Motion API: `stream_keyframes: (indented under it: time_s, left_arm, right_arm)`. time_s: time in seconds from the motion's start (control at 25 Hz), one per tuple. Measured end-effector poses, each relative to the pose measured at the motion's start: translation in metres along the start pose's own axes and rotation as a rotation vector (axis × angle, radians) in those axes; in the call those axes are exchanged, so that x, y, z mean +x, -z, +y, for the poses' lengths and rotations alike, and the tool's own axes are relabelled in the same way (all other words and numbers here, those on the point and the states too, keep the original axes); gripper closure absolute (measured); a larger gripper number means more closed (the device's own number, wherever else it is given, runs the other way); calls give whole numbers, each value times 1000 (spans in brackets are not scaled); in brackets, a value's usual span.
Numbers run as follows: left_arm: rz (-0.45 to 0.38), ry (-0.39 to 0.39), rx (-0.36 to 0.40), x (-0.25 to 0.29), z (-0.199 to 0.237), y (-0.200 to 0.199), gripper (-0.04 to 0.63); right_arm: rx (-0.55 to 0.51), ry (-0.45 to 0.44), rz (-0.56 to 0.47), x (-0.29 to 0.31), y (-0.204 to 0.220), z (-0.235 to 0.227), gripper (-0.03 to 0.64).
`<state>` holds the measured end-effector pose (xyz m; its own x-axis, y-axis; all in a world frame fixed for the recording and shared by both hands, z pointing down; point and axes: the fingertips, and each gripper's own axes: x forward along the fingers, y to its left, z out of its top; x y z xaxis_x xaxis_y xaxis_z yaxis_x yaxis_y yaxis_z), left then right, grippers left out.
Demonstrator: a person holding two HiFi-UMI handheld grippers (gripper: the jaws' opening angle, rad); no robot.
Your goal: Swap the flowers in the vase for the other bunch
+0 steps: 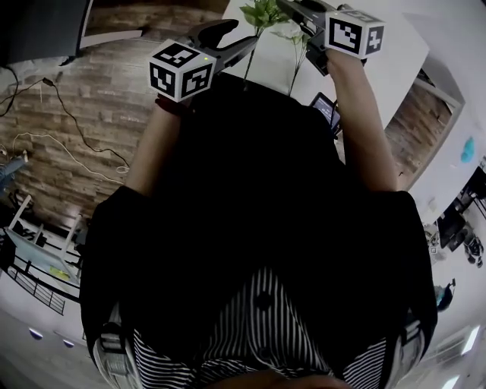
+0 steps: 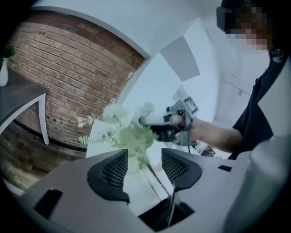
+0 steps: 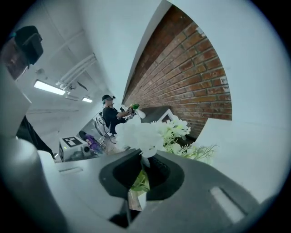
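My right gripper (image 3: 144, 159) is shut on the stem of a white flower bunch (image 3: 142, 135), whose blooms sit just past its jaws. The left gripper view shows that gripper (image 2: 169, 120) raised over the white table with the blurred white and green bunch (image 2: 129, 132) beside it. My left gripper (image 2: 144, 157) is open; a thin stem (image 2: 157, 177) runs between its jaws without the pads pressing on it. In the head view both grippers are at the top, left (image 1: 247, 47) and right (image 1: 304, 19), with green leaves (image 1: 264, 14) and two stems (image 1: 250, 62) between them. I cannot make out the vase.
The white table (image 1: 399, 64) lies ahead with a dark tablet (image 1: 325, 106) at its near edge. A brick wall (image 2: 68, 73) stands behind it. Cables (image 1: 68, 114) trail over the wooden floor on the left. A dark side table (image 2: 20, 98) is at far left. Another person (image 3: 109, 116) works far off.
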<state>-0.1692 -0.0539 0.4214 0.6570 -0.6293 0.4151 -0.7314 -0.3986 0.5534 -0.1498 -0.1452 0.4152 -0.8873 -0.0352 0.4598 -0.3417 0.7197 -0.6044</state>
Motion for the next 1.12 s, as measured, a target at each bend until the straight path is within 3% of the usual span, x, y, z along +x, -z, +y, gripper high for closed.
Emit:
stream_keyframes:
  time_s: [0.08,0.16,0.2,0.28,0.48,0.52,0.6,0.72,0.88,0.96,1.04,1.12]
  left_arm:
    - [86,21,-7,19,-6,21,379]
    - [116,92,-48,34,-14,29,379]
    - [109,130,-63,38,-18,27,387]
    - [75,194,-72,42,-25,17,525]
    - [2,252,-8,41,-22,-4,557]
    - [-8,261,9,43,-26,-10,558]
    - [-35,286,18,51,-42,-24,560]
    - [-74,334,35,63,-76,-47,560]
    - [-65,420,137,77,-115,-71,560]
    - [-28,487,216,82,-136,-73,560]
    - [40,569,293,88,-160,-63,560]
    - [101,630,343,100,-184,-52,560]
  right_arm:
    - [-24,-25,-38,-18,-9,18,601]
    - [-50,-43,-61,-27,-16,33,601]
    - [-63,-51,-70,-30,-20,39,601]
    - [-88,-65,-93,-33,-27,48,601]
    - [-163,-66,-174,-45,-41,60,597]
    - [-175,-51,-196,-56,-44,59,583]
    - [-191,-18,-252,-90,-51,58,414]
    - [-186,-15,-345,-152,-51,61,368]
    - [-87,-95,-370,-174,-26,53,330]
    - [-13,-144,-417,-175,-21,48,329]
    - [-6,-172,-477,-185,-19,50,341]
    - [-41,-190,-530,-207,-15,51,467]
